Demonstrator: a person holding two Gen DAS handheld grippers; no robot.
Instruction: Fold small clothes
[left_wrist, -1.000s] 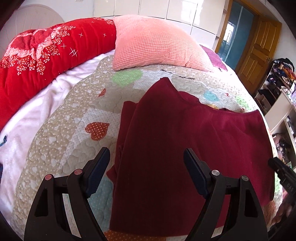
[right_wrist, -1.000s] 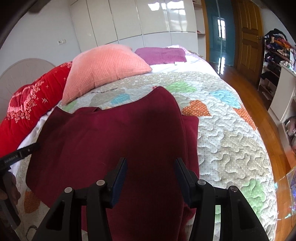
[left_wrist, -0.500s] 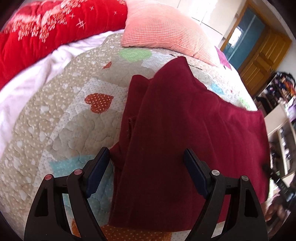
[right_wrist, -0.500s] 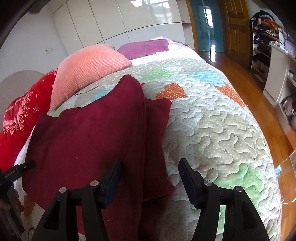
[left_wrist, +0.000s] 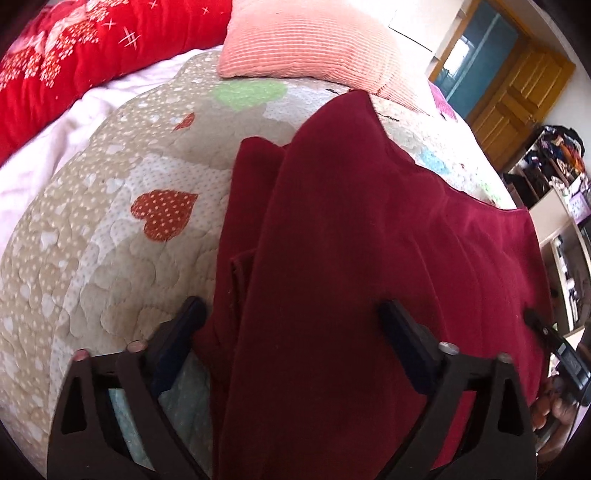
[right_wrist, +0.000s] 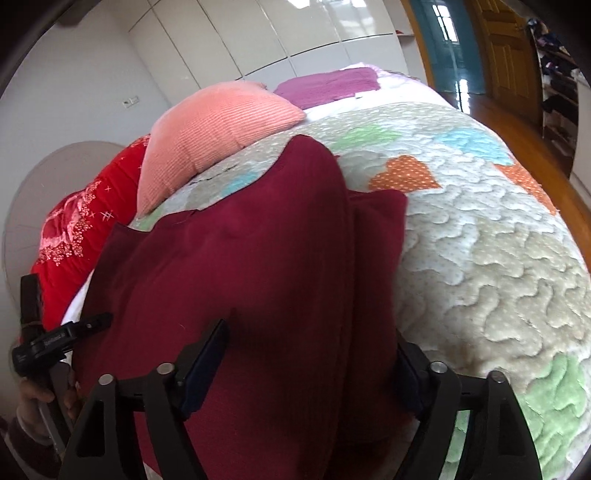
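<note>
Both the left gripper and right gripper gape wide, straddling opposite edges of the dark red knitted garment on the heart-patterned quilt.

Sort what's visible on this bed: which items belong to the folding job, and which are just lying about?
Part of the job:
- dark red garment, spread on the quilt
- left claw, open, astride its left edge
- right claw, open, astride its right edge

Just lying about:
- heart-patterned quilt
- salmon pillow
- red floral blanket
- purple pillow
</note>
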